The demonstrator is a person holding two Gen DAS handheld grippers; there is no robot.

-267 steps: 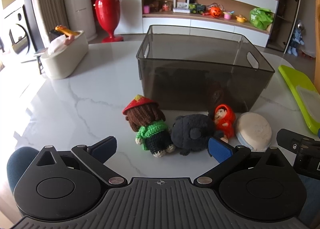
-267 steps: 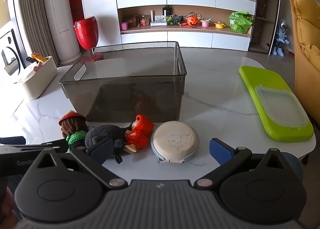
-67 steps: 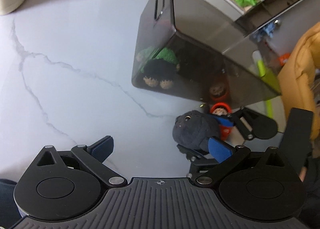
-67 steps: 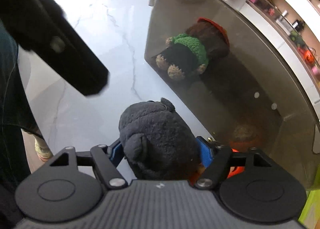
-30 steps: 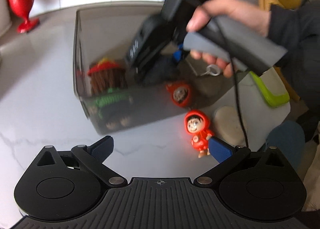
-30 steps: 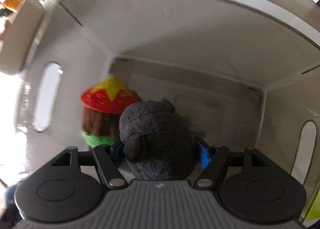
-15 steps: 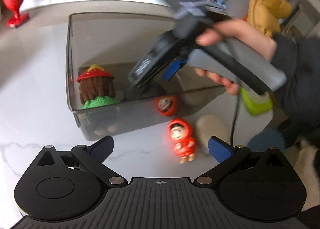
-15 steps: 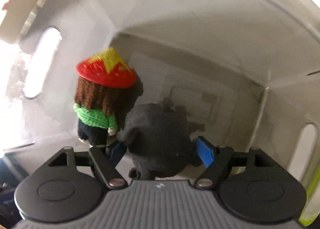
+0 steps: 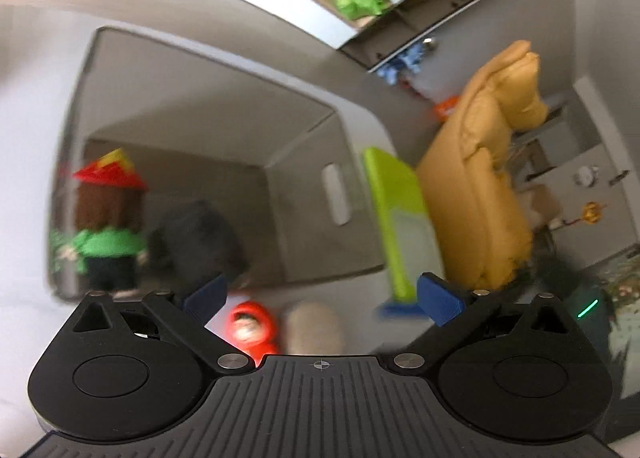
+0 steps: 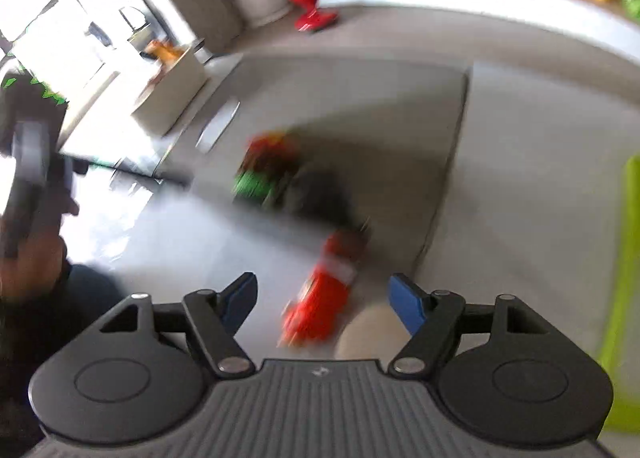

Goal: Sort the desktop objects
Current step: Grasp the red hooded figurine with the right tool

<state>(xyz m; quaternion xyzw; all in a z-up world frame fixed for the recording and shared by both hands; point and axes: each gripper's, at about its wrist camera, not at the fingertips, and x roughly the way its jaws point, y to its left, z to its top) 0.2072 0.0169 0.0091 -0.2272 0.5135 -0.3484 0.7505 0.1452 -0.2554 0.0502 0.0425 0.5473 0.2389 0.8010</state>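
Note:
The grey see-through bin (image 9: 304,193) holds a knitted doll with a red hat and green top (image 9: 110,217) and a dark grey plush (image 9: 198,238); both also show blurred in the right wrist view, the doll (image 10: 264,173) and the plush (image 10: 320,193). A red hooded figure (image 9: 250,328) and a round beige pouch (image 9: 314,328) lie on the table in front of the bin. My left gripper (image 9: 320,294) is open and empty above them. My right gripper (image 10: 322,298) is open and empty over the red figure (image 10: 324,298).
A lime green tray (image 9: 394,217) lies right of the bin, with a yellow sofa (image 9: 480,185) behind it. A white tissue box (image 10: 172,89) stands at the table's far left. The person's left hand and gripper handle (image 10: 28,177) are at the left edge.
My right gripper has let go of the grey plush inside the bin and pulled back out above the table. My left gripper has swung closer over the bin's front.

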